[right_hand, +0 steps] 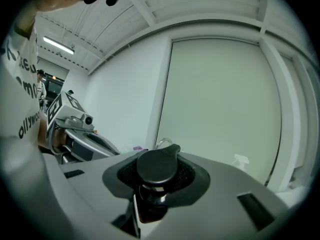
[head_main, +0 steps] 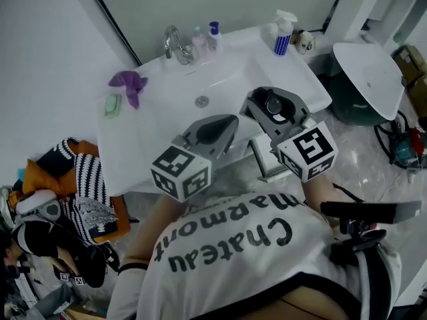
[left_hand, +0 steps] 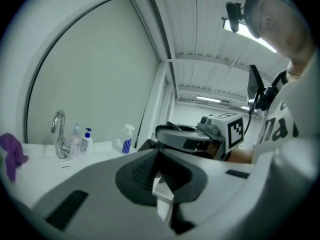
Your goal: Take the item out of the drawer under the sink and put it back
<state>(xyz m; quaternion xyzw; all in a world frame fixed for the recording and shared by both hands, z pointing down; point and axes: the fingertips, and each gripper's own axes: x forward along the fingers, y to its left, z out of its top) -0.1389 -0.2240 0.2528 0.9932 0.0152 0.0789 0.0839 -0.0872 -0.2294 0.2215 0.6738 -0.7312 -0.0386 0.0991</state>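
Observation:
My right gripper (head_main: 271,111) is held level over the front edge of the white sink (head_main: 167,139). It is shut on a dark bottle with a black cap (head_main: 274,103). In the right gripper view the cap (right_hand: 156,166) fills the hollow between the ribbed pads. My left gripper (head_main: 212,131) is beside it on the left, also level. Its jaws stand apart and the dark hollow (left_hand: 161,176) holds nothing. Below the sink's front edge, between the two grippers, shows part of a white pulled-out drawer (head_main: 265,159); its inside is hidden.
On the sink stand a chrome faucet (head_main: 175,45), small pump bottles (head_main: 213,35) and a spray bottle (head_main: 283,35). A purple cloth (head_main: 128,84) and a green soap (head_main: 112,104) lie at its left. Clothes (head_main: 73,192) are piled on the floor at left, and a white basin (head_main: 370,69) stands at right.

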